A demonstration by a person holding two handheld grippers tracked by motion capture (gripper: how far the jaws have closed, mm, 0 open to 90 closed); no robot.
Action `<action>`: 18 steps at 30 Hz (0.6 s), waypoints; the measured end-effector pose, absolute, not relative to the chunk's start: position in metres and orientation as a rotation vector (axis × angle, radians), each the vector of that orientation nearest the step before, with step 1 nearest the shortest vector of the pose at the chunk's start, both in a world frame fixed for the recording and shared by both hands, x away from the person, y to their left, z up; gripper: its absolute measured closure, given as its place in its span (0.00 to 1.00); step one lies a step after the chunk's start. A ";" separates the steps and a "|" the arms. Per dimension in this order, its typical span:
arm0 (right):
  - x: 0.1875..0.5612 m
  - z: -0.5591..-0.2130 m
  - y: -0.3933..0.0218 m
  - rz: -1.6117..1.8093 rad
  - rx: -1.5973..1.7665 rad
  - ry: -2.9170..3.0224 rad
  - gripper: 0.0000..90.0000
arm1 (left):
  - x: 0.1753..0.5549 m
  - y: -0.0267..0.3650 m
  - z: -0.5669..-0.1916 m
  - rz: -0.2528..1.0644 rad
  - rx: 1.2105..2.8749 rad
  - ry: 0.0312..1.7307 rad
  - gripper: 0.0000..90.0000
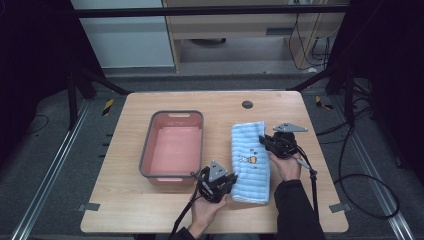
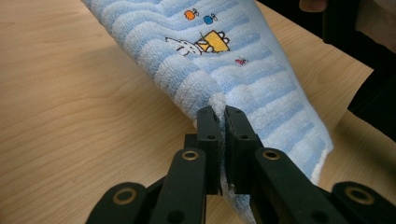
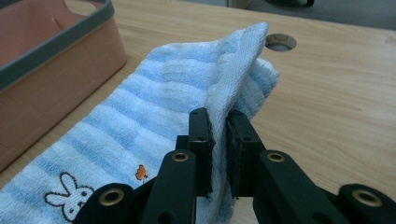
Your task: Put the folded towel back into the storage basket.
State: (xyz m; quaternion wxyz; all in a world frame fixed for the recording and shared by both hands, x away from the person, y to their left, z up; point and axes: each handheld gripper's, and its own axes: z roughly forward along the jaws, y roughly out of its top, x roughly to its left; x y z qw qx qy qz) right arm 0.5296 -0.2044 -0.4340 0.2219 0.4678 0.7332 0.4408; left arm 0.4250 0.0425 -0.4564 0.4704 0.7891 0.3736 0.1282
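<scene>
Pink basin sits left of centre on the desk. Just right of its near corner, my left hand-held gripper is clamped on the near left edge of the blue striped towel. The towel lies lengthwise between my two tools. At its far right corner, my right hand-held gripper pinches a raised fold.
</scene>
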 end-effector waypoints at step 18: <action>0.527 -0.378 -0.184 1.284 1.208 1.966 0.91 | 0.422 0.067 -0.410 0.401 1.872 0.863 0.95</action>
